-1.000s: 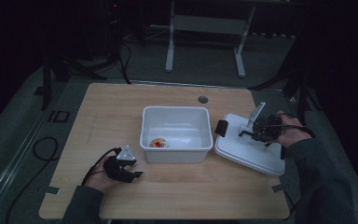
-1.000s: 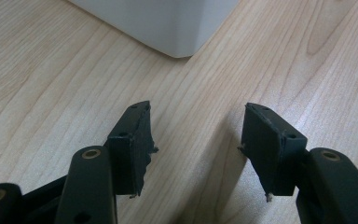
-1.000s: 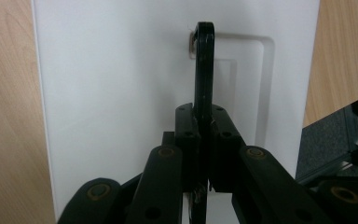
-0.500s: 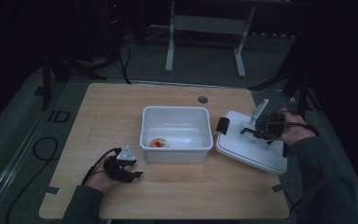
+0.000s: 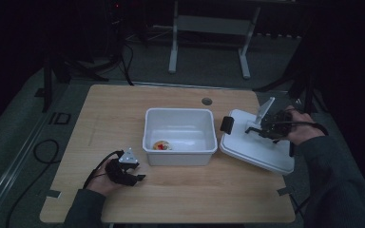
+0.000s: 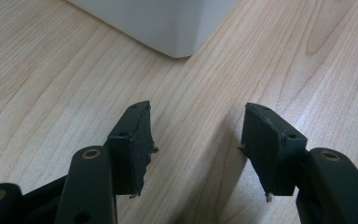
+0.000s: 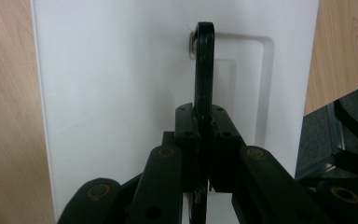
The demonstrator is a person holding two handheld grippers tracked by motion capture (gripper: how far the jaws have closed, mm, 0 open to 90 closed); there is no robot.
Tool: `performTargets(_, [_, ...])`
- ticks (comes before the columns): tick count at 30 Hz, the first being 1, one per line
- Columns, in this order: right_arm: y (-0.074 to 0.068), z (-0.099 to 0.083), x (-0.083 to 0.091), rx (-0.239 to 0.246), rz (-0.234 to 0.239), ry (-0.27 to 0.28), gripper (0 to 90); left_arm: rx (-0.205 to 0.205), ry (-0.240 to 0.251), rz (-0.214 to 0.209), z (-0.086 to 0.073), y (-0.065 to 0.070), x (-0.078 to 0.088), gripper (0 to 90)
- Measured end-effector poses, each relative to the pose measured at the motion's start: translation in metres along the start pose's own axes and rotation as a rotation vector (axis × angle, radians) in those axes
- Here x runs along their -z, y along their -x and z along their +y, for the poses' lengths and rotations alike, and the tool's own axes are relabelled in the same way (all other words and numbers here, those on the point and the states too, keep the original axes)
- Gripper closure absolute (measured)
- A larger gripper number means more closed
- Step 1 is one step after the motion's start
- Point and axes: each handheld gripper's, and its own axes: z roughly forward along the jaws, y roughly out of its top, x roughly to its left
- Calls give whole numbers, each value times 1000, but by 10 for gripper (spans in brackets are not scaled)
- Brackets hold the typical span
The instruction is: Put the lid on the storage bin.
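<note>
A white bin (image 5: 180,152) stands mid-table with a small orange-red item (image 5: 161,145) on its floor. To its right lies the white lid (image 5: 256,149) (image 7: 121,93), one side past the table's right edge. My right gripper (image 5: 261,129) (image 7: 204,112) is shut on the lid's thin black handle (image 7: 204,60), whose far end (image 5: 226,124) shows near the bin. Resting on the wood by the bin's front left corner (image 6: 177,44), my left gripper (image 5: 140,176) (image 6: 196,135) is open with only bare tabletop between its pads.
The wooden table (image 5: 114,118) has a round cable hole (image 5: 206,101) at the back. A metal stand (image 5: 209,28) is on the dark floor behind, and a cable (image 5: 43,152) lies to the left. Tape marks (image 5: 52,194) sit at the table's front corners.
The right hand and the lid it holds have shifted very slightly to the right. The left gripper has stayed where it was.
</note>
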Motion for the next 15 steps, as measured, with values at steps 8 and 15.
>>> performTargets(8, [-1,6,6,12,-4,2,843,1,1,-1,0,0,0,431])
performTargets(15, [0,11,13,22,-13,11,843,-2,2,-3,0,0,0,431])
